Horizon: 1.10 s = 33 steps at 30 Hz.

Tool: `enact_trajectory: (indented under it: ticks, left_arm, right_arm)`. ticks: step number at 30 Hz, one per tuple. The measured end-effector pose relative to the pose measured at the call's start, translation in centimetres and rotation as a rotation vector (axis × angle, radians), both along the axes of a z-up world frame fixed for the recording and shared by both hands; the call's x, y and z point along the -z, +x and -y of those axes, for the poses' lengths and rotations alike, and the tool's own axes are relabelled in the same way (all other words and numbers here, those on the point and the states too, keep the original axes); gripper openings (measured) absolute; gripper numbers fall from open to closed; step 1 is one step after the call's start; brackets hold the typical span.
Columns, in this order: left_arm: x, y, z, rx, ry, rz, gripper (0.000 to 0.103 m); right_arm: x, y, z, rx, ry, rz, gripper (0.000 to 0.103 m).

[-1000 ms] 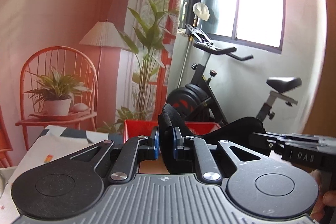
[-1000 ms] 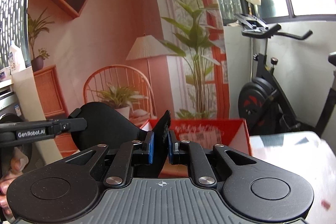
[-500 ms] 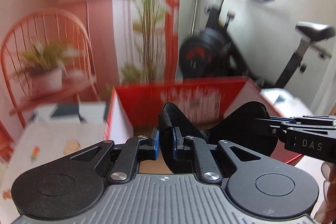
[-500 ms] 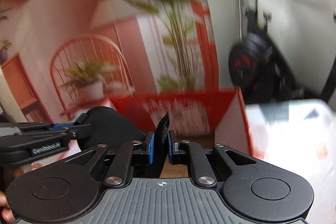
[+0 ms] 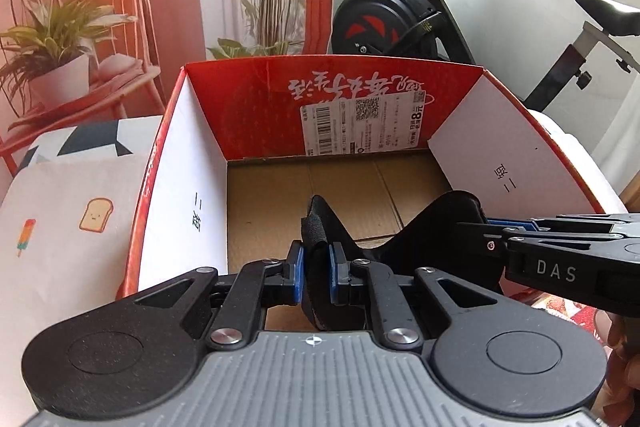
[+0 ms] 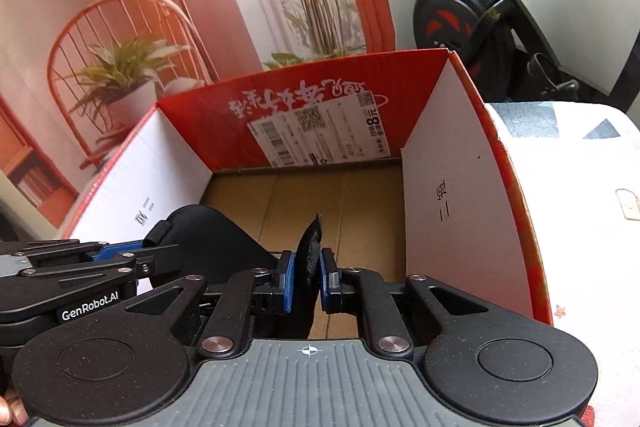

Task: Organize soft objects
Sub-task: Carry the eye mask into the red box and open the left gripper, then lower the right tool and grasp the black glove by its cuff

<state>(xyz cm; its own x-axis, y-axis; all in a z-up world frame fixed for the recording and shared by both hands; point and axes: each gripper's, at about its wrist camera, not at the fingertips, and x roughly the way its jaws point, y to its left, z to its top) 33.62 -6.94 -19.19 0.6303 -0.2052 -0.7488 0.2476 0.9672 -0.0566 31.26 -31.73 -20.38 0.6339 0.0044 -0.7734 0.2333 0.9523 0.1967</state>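
I had the black eye mask (image 5: pixel 404 247), light and floppy by my judgement, pinched at each end by the left hand-held gripper (image 5: pixel 316 273) and right hand-held gripper (image 6: pixel 306 277), hanging over the red box's (image 5: pixel 256 107) open bottom.

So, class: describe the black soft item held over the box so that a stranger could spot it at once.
Find the open red cardboard box with white side flaps. Above its brown floor, the left gripper and right gripper each pinch one end of a black eye mask, the only black fabric there.
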Motion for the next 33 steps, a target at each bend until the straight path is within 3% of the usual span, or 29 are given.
enact_trajectory:
  ticks: [4, 5, 8, 9, 12, 13, 23, 33]
  left_arm:
    - [0.1, 0.2, -0.1, 0.005, -0.014, 0.002, 0.015]
    - [-0.1, 0.1, -0.3, 0.011, -0.025, 0.014, 0.02]
    - [-0.9, -0.4, -0.9, 0.02, -0.063, 0.059, 0.053]
    - [-1.3, -0.7, -1.2, 0.018, -0.073, 0.079, 0.056]
    - [-2.3, -1.4, -2.0, 0.018, -0.088, 0.105, 0.056]
    - [-2.6, -1.7, -2.3, 0.017, -0.096, 0.11, 0.056]
    - [-5.8, -8.4, -4.3, 0.044, -0.163, 0.216, 0.056]
    - [-3.4, -14.2, -3.1, 0.076, -0.195, 0.167, 0.056]
  right_arm:
    - [0.1, -0.1, 0.2, 0.019, -0.019, -0.017, 0.013]
    - [0.0, -0.1, 0.1, 0.024, -0.028, -0.021, 0.016]
    - [-0.5, -0.3, -0.4, 0.021, -0.093, -0.014, 0.028]
    - [-0.8, -0.5, -0.7, 0.018, -0.123, -0.004, 0.034]
    - [-1.9, -1.4, -1.1, 0.028, -0.175, 0.047, 0.052]
    - [-2.3, -1.8, -1.2, 0.034, -0.182, 0.065, 0.053]
    - [-6.7, -10.3, -2.3, 0.016, -0.178, 0.306, 0.053]
    - [-4.2, -17.7, -5.1, 0.005, -0.137, 0.301, 0.053]
